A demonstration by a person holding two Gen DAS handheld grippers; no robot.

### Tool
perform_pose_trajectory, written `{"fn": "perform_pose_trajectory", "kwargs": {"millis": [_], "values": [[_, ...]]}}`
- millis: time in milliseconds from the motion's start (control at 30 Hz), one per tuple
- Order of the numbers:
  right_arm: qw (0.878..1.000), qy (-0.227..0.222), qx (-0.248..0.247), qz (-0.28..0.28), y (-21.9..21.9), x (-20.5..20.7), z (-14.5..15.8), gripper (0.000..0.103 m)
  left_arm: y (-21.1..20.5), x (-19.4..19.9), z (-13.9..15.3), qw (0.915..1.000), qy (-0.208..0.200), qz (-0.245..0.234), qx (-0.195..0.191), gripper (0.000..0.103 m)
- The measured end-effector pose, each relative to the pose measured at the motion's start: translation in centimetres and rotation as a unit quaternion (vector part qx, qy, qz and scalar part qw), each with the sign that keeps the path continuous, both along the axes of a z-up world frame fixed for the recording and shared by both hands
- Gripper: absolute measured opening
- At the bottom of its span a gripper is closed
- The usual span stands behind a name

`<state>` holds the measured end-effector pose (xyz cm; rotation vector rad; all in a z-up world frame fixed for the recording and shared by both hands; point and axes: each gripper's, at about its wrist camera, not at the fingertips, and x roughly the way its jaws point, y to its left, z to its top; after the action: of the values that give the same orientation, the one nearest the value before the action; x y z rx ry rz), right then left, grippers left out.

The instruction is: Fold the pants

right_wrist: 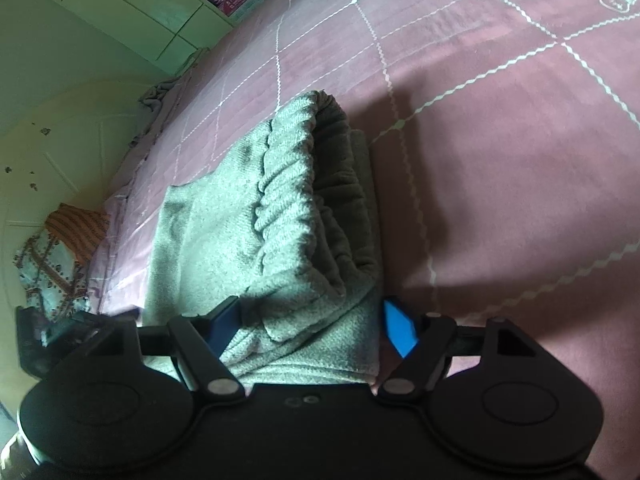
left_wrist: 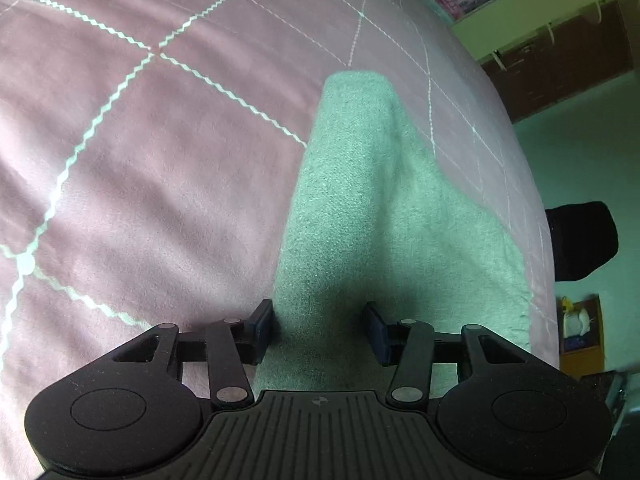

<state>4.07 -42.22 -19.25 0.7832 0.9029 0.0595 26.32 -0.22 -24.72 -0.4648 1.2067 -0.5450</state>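
We look steeply down along the left hand-held gripper (left_wrist: 318, 330), close above the grey pants (left_wrist: 360, 208) on the pink bed (left_wrist: 140, 152). Our right-wrist view (equally close) faces down the right hand-held gripper (right_wrist: 310, 326); both share pants and bed.

Black grippers (left_wrist: 320, 330), apparently blue-padded jaws, silver rivets.

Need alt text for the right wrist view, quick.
Grey pants, folded with the elastic waistband on top, lie on a pink quilted bedspread. The right gripper straddles their near end, jaws open.
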Motion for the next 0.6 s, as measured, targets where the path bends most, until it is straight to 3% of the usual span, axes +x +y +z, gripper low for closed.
{"fn": "perform_pose_trajectory", "kwargs": {"millis": [133, 367, 433, 533, 600], "values": [[1.0, -0.004, 0.029, 0.003, -0.8, 0.3, -0.9, 0.074, -1.1, 0.8, -0.6, 0.9993, 0.005, -0.021, -0.031, 0.049], [0.996, -0.031, 0.081, -0.011, -0.6, 2.0, -1.8, 0.055, -5.2, 0.6, 0.1, 0.9973, -0.028, -0.058, -0.034, 0.049], [0.997, -0.057, 0.054, 0.015, 0.4, 2.2, -0.5, 0.054, -6.1, 0.7, 0.0, 0.9971, -0.039, -0.065, -0.013, 0.043], [0.999, -0.031, 0.029, 0.019, 0.5, 3.5, -1.4, 0.053, -6.6, 0.6, 0.1, 0.9984, -0.039, -0.041, -0.001, 0.039], [0.999, -0.027, 0.017, 0.011, 1.1, 3.9, -1.4, 0.052, -7.2, -0.5, 1.5, 0.9966, -0.068, -0.039, 0.024, 0.036]]}}
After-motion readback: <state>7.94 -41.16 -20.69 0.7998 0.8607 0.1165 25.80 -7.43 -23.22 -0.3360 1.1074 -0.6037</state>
